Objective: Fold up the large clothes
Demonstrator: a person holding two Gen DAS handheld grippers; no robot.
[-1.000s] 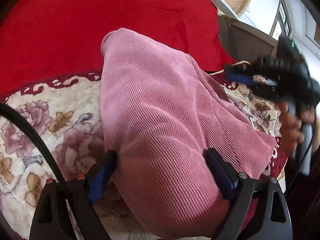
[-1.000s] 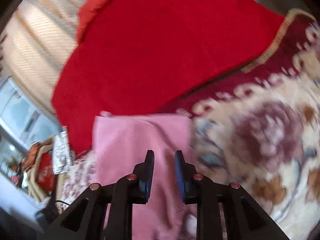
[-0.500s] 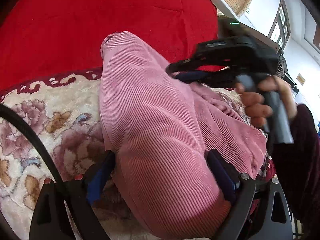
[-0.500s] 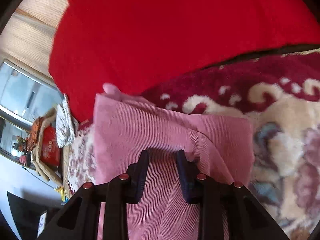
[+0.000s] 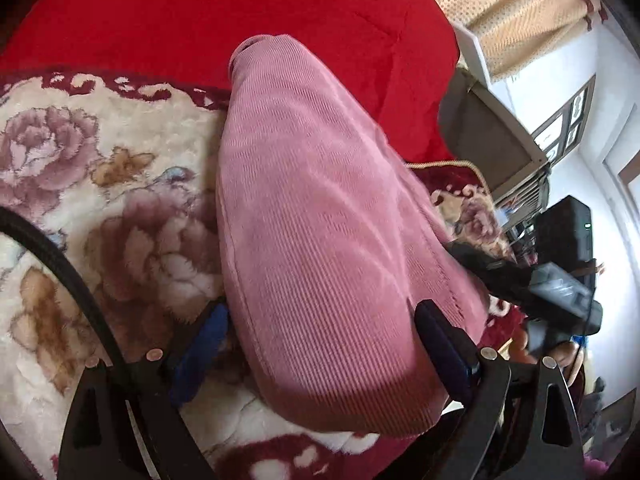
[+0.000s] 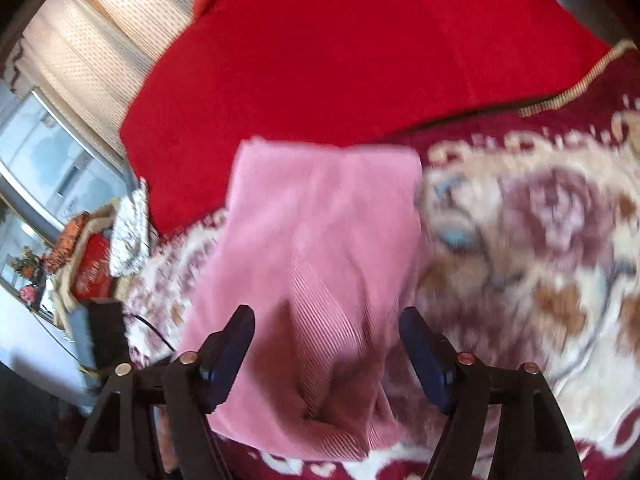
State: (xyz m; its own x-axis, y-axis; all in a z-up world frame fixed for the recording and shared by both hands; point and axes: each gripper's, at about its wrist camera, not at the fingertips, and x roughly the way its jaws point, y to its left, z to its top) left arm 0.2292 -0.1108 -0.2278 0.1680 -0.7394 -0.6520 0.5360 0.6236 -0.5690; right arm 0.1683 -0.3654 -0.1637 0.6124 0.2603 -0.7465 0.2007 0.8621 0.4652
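A floral blanket [image 5: 80, 208] is covering the bed, with a red cloth [image 5: 200, 20] lying beyond it. The folded pink corduroy garment [image 5: 320, 220] is lying on the blanket, its far end reaching the red cloth. The left gripper [image 5: 320, 344] is standing wide open astride the garment's near end, pads not pressing. The right gripper [image 6: 326, 354] is opening over the garment, gripping nothing.
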